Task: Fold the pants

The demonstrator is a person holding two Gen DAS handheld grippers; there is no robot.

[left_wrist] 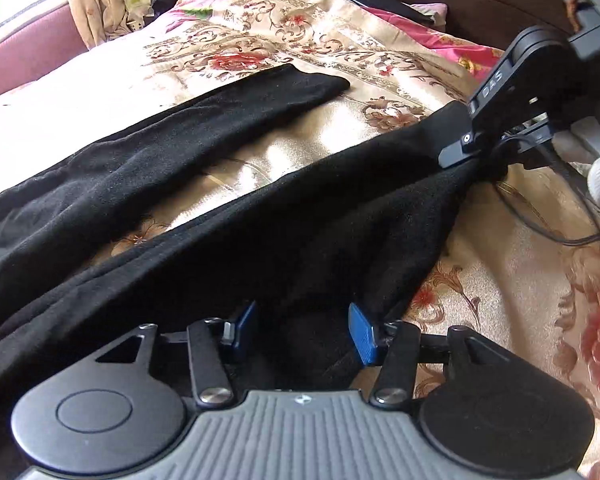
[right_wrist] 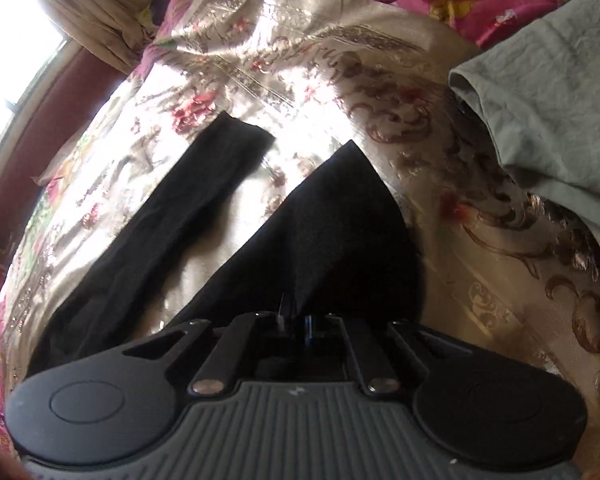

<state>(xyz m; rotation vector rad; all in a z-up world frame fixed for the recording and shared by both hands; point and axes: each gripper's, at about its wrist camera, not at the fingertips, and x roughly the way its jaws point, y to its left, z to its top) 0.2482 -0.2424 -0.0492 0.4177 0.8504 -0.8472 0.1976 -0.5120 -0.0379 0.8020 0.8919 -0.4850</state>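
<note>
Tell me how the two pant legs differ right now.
The far leg lies flat and straight on the bedspread, untouched; the near leg is bunched and pulled up into a peak. The right gripper is shut on the near leg's edge, while nothing grips the far leg. Both are black and belong to the same pants.

Bare bedspread [right_wrist: 228,216] lies open between the two legs of the black pants [right_wrist: 332,220]. A grey-green garment [right_wrist: 548,92] crowds the right side; a cable [left_wrist: 548,224] trails beside the right tongs [left_wrist: 456,152].
</note>
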